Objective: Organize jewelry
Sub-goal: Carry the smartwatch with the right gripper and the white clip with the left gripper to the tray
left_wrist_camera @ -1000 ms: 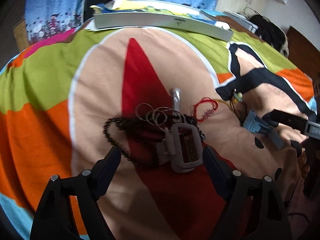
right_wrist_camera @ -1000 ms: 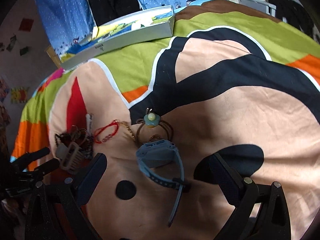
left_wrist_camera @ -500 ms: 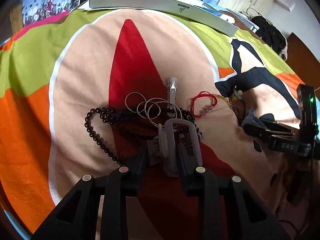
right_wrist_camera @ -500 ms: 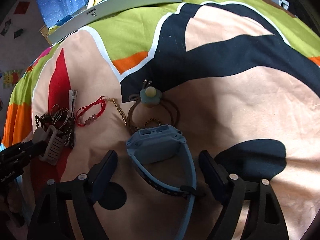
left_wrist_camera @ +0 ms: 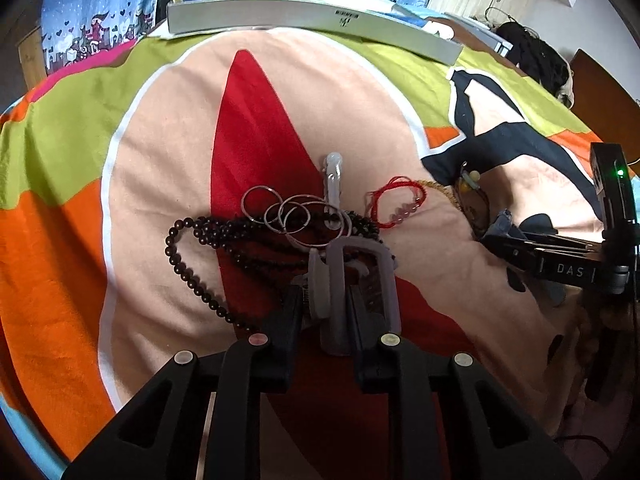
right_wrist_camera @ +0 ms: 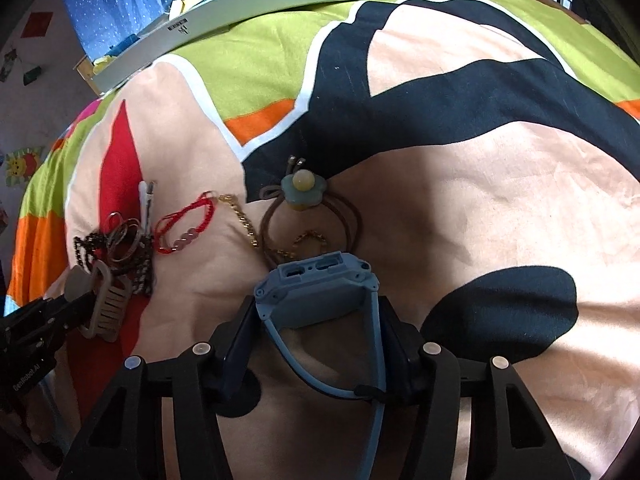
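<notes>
Left claw [left_wrist_camera: 326,320] clenched on grey hair clip [left_wrist_camera: 352,280]; right claw [right_wrist_camera: 318,320] grasping blue watch [right_wrist_camera: 320,292].

Soft, even daylight fills both views, bright enough that the colours of the bedspread [left_wrist_camera: 120,168] look saturated. No hard glare shows, only a faint sheen on the long grey box [left_wrist_camera: 312,24] at the far edge. Shadows are diffuse: a dim patch lies under the blue watch [right_wrist_camera: 320,296] and beside the hair tie [right_wrist_camera: 308,208] in the right view, and the beads [left_wrist_camera: 208,240] sit in a darker zone in the left view. Both pictures bulge strongly, with straight edges bent into curves and black corners at the rim. The centre is fairly sharp; the outer margins smear and soften. A small green light [left_wrist_camera: 620,172] glows at the right edge of the left view.
</notes>
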A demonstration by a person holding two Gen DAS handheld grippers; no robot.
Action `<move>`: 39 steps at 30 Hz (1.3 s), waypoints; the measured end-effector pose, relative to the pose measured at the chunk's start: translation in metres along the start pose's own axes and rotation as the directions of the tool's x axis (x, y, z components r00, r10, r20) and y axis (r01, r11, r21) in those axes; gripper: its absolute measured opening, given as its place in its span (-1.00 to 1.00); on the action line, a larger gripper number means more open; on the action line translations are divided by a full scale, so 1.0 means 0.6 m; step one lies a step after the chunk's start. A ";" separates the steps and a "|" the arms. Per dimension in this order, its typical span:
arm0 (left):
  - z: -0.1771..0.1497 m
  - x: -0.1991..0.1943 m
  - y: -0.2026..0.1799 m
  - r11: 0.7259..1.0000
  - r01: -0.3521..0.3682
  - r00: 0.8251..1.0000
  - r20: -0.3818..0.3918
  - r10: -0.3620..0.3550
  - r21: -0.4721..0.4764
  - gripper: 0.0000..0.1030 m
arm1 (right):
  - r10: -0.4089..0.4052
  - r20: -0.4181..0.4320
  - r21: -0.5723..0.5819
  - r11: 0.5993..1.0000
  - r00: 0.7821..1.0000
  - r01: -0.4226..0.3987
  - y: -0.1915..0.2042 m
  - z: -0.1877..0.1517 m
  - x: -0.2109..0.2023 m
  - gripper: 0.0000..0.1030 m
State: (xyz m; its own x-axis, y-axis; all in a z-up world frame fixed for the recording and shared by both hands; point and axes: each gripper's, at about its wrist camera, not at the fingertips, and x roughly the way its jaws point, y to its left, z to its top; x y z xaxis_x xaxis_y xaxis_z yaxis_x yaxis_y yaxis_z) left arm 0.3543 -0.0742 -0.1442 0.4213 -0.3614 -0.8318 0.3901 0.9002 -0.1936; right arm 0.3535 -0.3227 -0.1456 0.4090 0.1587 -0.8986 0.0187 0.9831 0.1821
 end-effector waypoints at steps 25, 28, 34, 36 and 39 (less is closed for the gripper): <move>0.135 -0.101 -0.014 0.997 -0.002 0.963 0.267 0.024 -0.082 -0.66 | 0.112 0.534 -0.225 0.974 0.838 0.013 0.108 0.153 -0.108 0.06; 0.204 -0.096 -0.001 0.993 0.001 0.949 0.313 0.037 -0.120 -0.66 | 0.107 0.591 -0.208 0.978 0.800 0.023 0.097 0.213 -0.092 0.06; 0.336 -0.062 0.019 0.983 0.031 0.928 0.370 0.038 -0.179 -0.66 | 0.099 0.626 -0.176 0.984 0.773 0.016 0.067 0.295 -0.065 0.06; 0.369 -0.040 0.018 0.982 0.041 0.931 0.364 0.029 -0.183 -0.66 | 0.110 0.626 -0.172 0.985 0.772 -0.001 0.058 0.310 -0.058 0.06; 0.404 -0.003 0.019 0.979 0.056 0.941 0.337 0.014 -0.198 -0.66 | 0.106 0.607 -0.178 0.984 0.787 0.004 0.053 0.328 -0.037 0.06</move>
State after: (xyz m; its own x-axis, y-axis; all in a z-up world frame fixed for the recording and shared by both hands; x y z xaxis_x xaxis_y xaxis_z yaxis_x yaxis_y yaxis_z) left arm 0.5564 -0.1220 -0.0189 0.6783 -0.4093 -0.6102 0.2430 0.9087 -0.3394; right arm 0.5244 -0.3126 -0.0416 0.8780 0.1740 -0.4459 -0.1420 0.9843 0.1045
